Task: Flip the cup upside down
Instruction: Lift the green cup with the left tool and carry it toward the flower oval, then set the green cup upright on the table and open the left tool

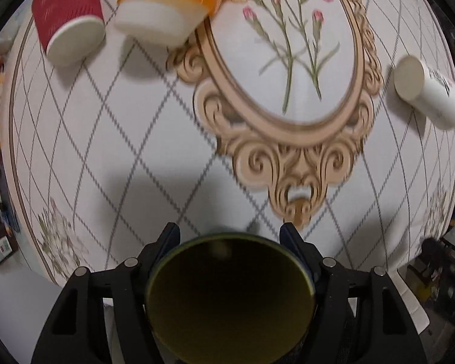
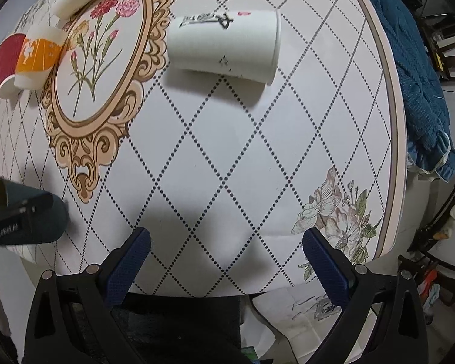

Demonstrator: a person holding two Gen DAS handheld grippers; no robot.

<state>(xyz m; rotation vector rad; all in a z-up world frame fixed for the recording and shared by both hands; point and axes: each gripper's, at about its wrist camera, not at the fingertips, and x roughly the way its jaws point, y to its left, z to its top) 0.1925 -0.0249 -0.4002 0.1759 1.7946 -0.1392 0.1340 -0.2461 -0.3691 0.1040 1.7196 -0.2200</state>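
Left gripper (image 1: 230, 236): jaws clenched on the dark cup (image 1: 230, 297), one finger on each side of its wall, the open mouth turned toward the camera so that only the dim interior shows. Right gripper (image 2: 227, 239): jaws spread wide with nothing between them, hovering over the table (image 2: 257, 157) near its front edge.

Step in hand, as judged: the cup is held off the cloth partway through the flip, tipped on its side rather than mouth-down. The next move calls for rolling the wrist until the rim faces the table, lowering it level onto a bare patch, then releasing; an uneven rim contact could tip it.

Left view only: the cup's mouth and the grip on it. Beyond stand a red cup (image 1: 68, 21) and an orange cup (image 1: 170, 3) just beside each other at far left, both bottom-up, and a white cup (image 1: 427, 91) at right.

Right view only: the dark cup's teal outside (image 2: 50, 215) at the left edge, close over the table edge; whether it touches cannot be told. A large white cup (image 2: 224, 50) lies on its side ahead.
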